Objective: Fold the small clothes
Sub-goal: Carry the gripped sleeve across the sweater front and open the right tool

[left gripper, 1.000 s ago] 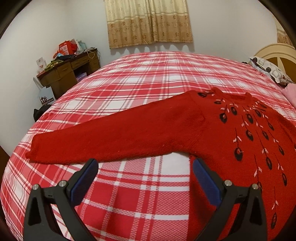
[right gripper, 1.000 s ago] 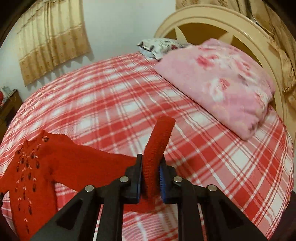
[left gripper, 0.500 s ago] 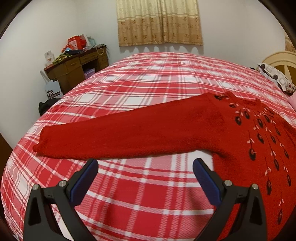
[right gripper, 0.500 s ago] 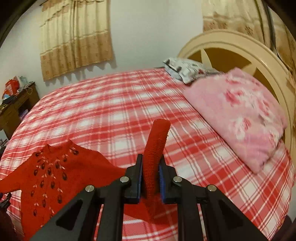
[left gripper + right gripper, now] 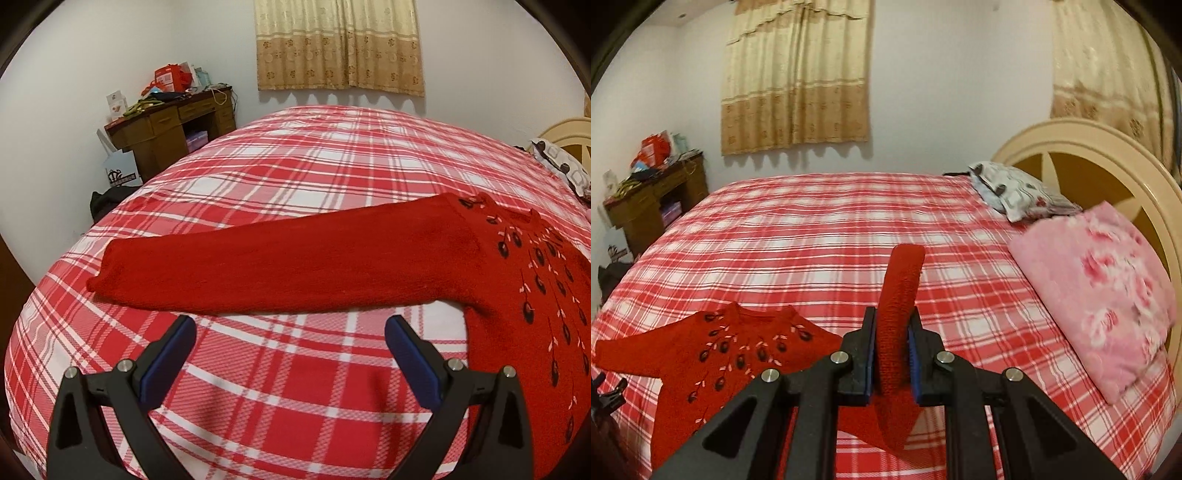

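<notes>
A red knit sweater (image 5: 517,295) with dark leaf embroidery lies flat on the red plaid bed (image 5: 295,177). Its left sleeve (image 5: 277,269) stretches out flat to the left. My left gripper (image 5: 290,332) is open and empty, hovering just in front of that sleeve. My right gripper (image 5: 892,350) is shut on the cuff of the right sleeve (image 5: 899,295), which stands up between the pads and is lifted off the bed. The sweater body also shows in the right wrist view (image 5: 720,354), low on the left.
A pink floral folded blanket (image 5: 1100,288) and a patterned pillow (image 5: 1015,192) lie by the cream headboard (image 5: 1108,155). A cluttered wooden desk (image 5: 166,125) stands by the wall beyond the bed's far left corner. Curtains (image 5: 340,44) hang behind.
My right gripper has lifted and swung with the sleeve cuff, so the sweater body now sits closer in its view. My left gripper has shifted left along the outstretched sleeve, still open.
</notes>
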`<move>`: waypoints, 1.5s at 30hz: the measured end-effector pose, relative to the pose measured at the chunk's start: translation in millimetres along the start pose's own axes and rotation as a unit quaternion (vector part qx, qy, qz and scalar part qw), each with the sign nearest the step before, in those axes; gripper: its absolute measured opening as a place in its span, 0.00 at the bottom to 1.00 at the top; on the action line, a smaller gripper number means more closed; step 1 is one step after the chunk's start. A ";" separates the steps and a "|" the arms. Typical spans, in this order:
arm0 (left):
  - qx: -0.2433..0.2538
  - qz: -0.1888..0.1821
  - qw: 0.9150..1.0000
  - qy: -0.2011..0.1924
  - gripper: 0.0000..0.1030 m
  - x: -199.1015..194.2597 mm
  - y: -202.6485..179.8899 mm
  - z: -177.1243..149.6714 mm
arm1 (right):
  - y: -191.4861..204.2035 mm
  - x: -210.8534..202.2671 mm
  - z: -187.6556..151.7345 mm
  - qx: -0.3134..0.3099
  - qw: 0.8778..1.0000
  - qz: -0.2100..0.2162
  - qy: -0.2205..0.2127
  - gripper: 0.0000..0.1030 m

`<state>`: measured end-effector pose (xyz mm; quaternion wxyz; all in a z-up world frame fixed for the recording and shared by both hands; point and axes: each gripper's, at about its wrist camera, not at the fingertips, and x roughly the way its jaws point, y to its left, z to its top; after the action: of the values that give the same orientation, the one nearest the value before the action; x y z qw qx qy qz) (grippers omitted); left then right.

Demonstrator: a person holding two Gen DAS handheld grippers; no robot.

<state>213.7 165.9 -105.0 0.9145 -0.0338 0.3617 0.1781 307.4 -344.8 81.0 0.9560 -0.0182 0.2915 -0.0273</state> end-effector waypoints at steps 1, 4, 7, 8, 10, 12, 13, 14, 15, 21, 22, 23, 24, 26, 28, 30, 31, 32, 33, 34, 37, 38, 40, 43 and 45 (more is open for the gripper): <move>0.001 0.003 1.000 0.000 1.00 0.1 1.3 -0.5 | 6.8 0.3 2.7 -0.005 1.000 0.003 -0.001 0.14; 0.007 0.011 1.000 0.001 1.00 1.6 7.0 0.3 | 23.9 -1.7 11.3 -0.018 1.000 0.012 -0.007 0.14; 0.004 0.016 1.000 -0.002 1.00 0.3 13.6 0.6 | 41.3 -5.6 20.3 -0.031 0.999 0.021 -0.018 0.14; 0.001 0.016 1.000 -0.002 1.00 0.4 16.0 0.6 | 47.8 -6.4 23.6 -0.035 0.999 0.024 -0.021 0.14; -0.002 0.016 1.000 -0.002 1.00 0.8 19.4 0.1 | 61.9 -7.7 28.1 -0.046 0.998 0.030 -0.026 0.14; -0.003 0.015 1.000 0.000 1.00 1.9 20.8 -1.3 | 75.8 -8.7 32.4 -0.057 0.997 0.038 -0.030 0.14; -0.002 0.015 1.000 0.001 1.00 2.6 21.1 -2.2 | 84.5 -9.8 34.9 -0.064 0.996 0.042 -0.033 0.14; -0.002 0.015 1.000 0.001 1.00 2.8 21.2 -3.0 | 92.0 -10.9 37.2 -0.071 0.996 0.046 -0.038 0.14; -0.002 0.015 1.000 0.002 1.00 3.4 21.6 -3.8 | 99.8 -12.4 39.6 -0.078 0.995 0.051 -0.042 0.14; -0.010 0.017 1.000 0.005 1.00 7.3 29.2 -6.2 | 150.5 -17.5 47.5 -0.115 0.988 0.085 -0.058 0.14; -0.012 0.017 1.000 0.006 1.00 7.7 30.4 -6.7 | 158.7 -17.0 47.1 -0.121 0.987 0.091 -0.058 0.14; -0.013 0.017 1.000 0.006 1.00 8.1 31.8 -7.3 | 168.7 -15.3 46.1 -0.128 0.985 0.098 -0.056 0.14; -0.014 0.018 1.000 0.007 1.00 8.3 32.7 -8.4 | 179.3 -13.2 43.8 -0.136 0.984 0.105 -0.055 0.14; -0.017 0.017 1.000 0.009 1.00 9.5 35.2 -10.5 | 198.9 -6.9 36.8 -0.150 0.980 0.117 -0.051 0.14; -0.018 0.019 1.000 0.012 1.00 10.3 36.5 -12.9 | 221.7 1.7 26.7 -0.160 0.977 0.133 -0.041 0.14; -0.018 0.019 1.000 0.016 1.00 11.5 38.2 -15.0 | 245.3 13.0 12.8 -0.174 0.973 0.146 -0.032 0.14; -0.019 0.020 0.999 0.017 1.00 11.6 39.2 -16.1 | 255.9 19.2 4.8 -0.178 0.972 0.154 -0.025 0.14; -0.019 0.022 0.999 0.018 1.00 11.8 40.6 -17.1 | 266.4 26.0 -3.5 -0.183 0.970 0.161 -0.016 0.14; -0.020 0.022 0.999 0.019 1.00 12.3 41.9 -18.2 | 276.7 31.7 -11.9 -0.190 0.968 0.164 -0.010 0.14; -0.021 0.023 0.999 0.021 1.00 12.7 43.2 -19.2 | 289.7 40.1 -24.8 -0.200 0.965 0.167 -0.003 0.14; -0.023 0.025 0.999 0.025 1.00 14.4 45.8 -22.8 | 319.1 66.6 -63.6 -0.216 0.958 0.185 0.031 0.14; -0.023 0.025 0.999 0.028 1.00 15.3 46.3 -24.4 | 327.4 75.8 -76.8 -0.218 0.956 0.191 0.044 0.14; -0.018 0.029 0.999 0.031 1.00 16.5 47.4 -27.3 | 337.5 90.7 -96.2 -0.216 0.953 0.203 0.067 0.14; -0.018 0.031 0.999 0.034 1.00 17.4 48.4 -30.7 | 348.8 105.3 -122.9 -0.209 0.944 0.235 0.098 0.15; -0.018 0.034 0.999 0.038 1.00 18.4 48.9 -33.0 | 353.9 111.0 -135.7 -0.210 0.933 0.262 0.127 0.25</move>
<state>187.6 210.8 -138.4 0.8930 -0.0445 0.3935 0.2139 338.3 -1.2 -111.2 0.8585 -0.1376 0.4043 0.2839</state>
